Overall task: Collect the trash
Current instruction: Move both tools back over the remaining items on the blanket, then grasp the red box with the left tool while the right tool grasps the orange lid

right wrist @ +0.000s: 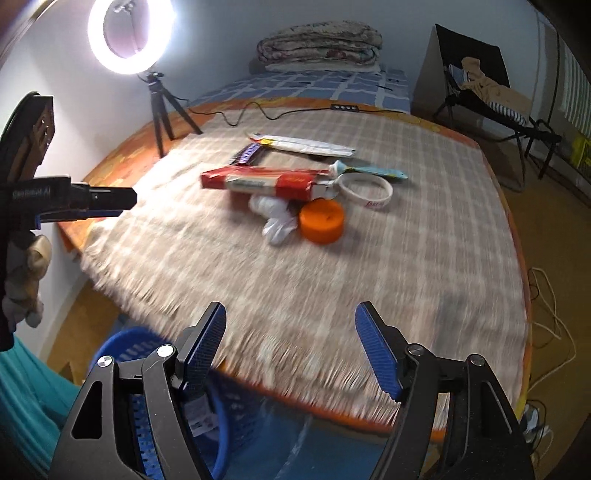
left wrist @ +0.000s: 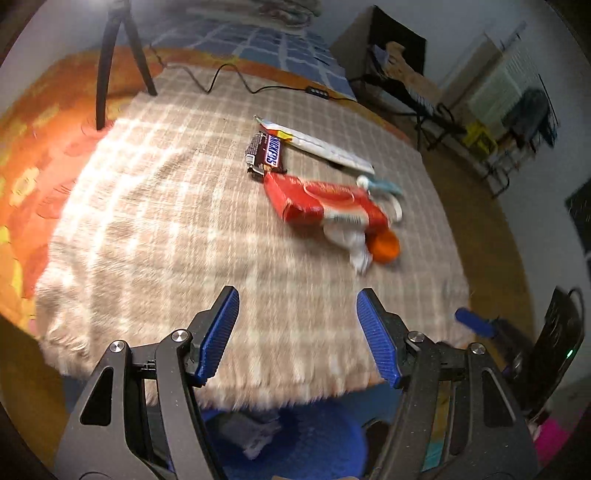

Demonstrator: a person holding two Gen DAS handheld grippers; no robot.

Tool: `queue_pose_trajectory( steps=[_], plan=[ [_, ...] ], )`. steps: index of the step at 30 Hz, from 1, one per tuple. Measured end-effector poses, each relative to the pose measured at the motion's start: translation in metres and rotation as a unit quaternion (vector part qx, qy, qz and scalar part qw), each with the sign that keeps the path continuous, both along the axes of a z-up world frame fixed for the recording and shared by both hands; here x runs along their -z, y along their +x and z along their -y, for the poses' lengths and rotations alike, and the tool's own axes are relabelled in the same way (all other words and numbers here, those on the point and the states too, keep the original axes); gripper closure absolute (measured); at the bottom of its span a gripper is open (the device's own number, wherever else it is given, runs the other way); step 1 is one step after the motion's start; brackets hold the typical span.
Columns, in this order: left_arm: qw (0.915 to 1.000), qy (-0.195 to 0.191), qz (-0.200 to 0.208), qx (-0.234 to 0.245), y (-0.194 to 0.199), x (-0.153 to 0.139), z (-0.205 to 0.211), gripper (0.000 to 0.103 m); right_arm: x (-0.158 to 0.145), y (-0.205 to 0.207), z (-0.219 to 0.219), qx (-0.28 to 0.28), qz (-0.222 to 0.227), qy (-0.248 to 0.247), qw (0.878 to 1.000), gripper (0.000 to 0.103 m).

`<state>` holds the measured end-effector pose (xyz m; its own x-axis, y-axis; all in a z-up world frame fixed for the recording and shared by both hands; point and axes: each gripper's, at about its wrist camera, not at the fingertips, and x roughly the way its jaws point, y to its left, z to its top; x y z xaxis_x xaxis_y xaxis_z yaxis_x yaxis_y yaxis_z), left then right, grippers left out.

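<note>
Trash lies in a cluster on the plaid blanket [left wrist: 166,221]: a Snickers wrapper [left wrist: 266,152], a white foil wrapper [left wrist: 321,146], a red carton [left wrist: 325,203], crumpled white tissue [left wrist: 351,240], an orange lid [left wrist: 386,245], a toothbrush [left wrist: 384,184] and a white wristband [right wrist: 365,190]. The same items show in the right wrist view: carton [right wrist: 266,181], lid [right wrist: 322,219], tissue [right wrist: 275,218]. My left gripper [left wrist: 297,332] is open and empty near the blanket's front edge. My right gripper [right wrist: 290,343] is open and empty, also short of the cluster. A blue basket [right wrist: 147,398] sits below the bed edge.
A ring light on a tripod [right wrist: 131,33] stands at the back left with its cable [right wrist: 258,110] across the bed. Folded bedding [right wrist: 319,46] lies at the far end. A folding chair [right wrist: 491,99] stands right. Cords [right wrist: 550,314] lie on the floor.
</note>
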<state>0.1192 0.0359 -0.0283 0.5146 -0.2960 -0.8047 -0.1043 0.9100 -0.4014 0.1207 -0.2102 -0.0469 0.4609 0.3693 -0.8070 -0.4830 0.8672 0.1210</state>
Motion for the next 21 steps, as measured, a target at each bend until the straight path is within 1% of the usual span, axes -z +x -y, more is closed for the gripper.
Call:
queue_pose_trajectory(
  steps=[4, 9, 15, 19, 21],
  plan=[
    [0.9981, -0.050, -0.027, -0.023, 0.031, 0.018, -0.010, 0.035, 0.007, 0.028, 0.001, 0.014, -0.014, 0.019, 1.000, 0.031],
    [0.9924, -0.100, -0.048, -0.054, 0.059, 0.035, -0.020, 0.035, 0.017, 0.051, -0.003, 0.016, -0.026, 0.033, 0.999, 0.031],
    [0.9897, -0.117, -0.051, -0.065, 0.091, 0.044, -0.019, 0.035, 0.026, 0.071, -0.012, 0.006, -0.026, 0.031, 0.999, 0.031],
    [0.9877, -0.127, -0.060, -0.069, 0.105, 0.053, -0.018, 0.035, 0.033, 0.080, -0.016, 0.001, -0.035, 0.034, 0.999, 0.031],
    [0.9857, -0.137, -0.067, -0.073, 0.111, 0.059, -0.017, 0.035, 0.036, 0.083, -0.017, 0.002, -0.038, 0.034, 0.999, 0.034]
  ],
)
